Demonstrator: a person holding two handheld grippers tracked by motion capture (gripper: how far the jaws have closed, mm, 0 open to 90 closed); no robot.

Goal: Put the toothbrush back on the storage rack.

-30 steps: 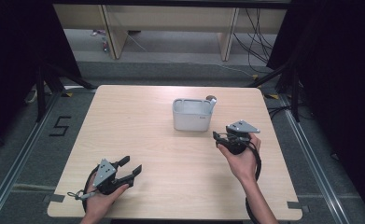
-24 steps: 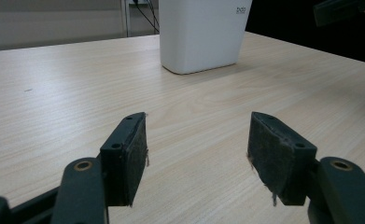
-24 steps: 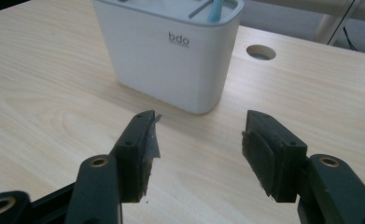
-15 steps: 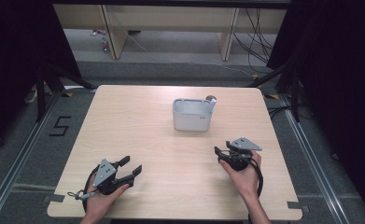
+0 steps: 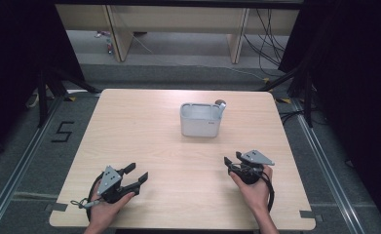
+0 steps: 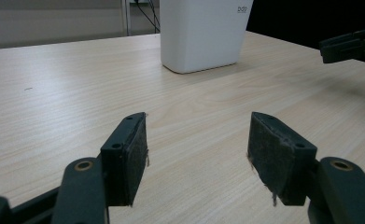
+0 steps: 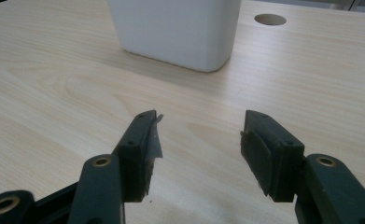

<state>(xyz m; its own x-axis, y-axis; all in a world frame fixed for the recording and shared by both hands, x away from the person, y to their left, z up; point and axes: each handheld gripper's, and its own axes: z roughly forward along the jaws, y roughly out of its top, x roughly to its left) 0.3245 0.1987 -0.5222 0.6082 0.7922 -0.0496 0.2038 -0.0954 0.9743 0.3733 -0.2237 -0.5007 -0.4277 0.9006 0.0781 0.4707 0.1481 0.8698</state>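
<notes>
From the high view, a white container (image 5: 200, 120) stands upright on the far middle part of the worktop (image 5: 144, 126), with a small dark round thing (image 5: 220, 103) at its far right corner. The left hand-held gripper (image 5: 135, 174) rests near the left near edge and the right hand-held gripper (image 5: 233, 163) at the right near side. Both are well apart from the container.

In the left gripper view, the jaws are spread with nothing between them, and the container (image 6: 202, 32) is far ahead.

In the right gripper view, the jaws have just been closing a little but are spread, with only bare worktop between them. The container (image 7: 173, 30) is ahead, and a round hole (image 7: 270, 19) lies beyond it.

I judge the container is light, stiff plastic with smooth, maybe slippery walls. The rim of one wall seems the best place to pinch.
</notes>
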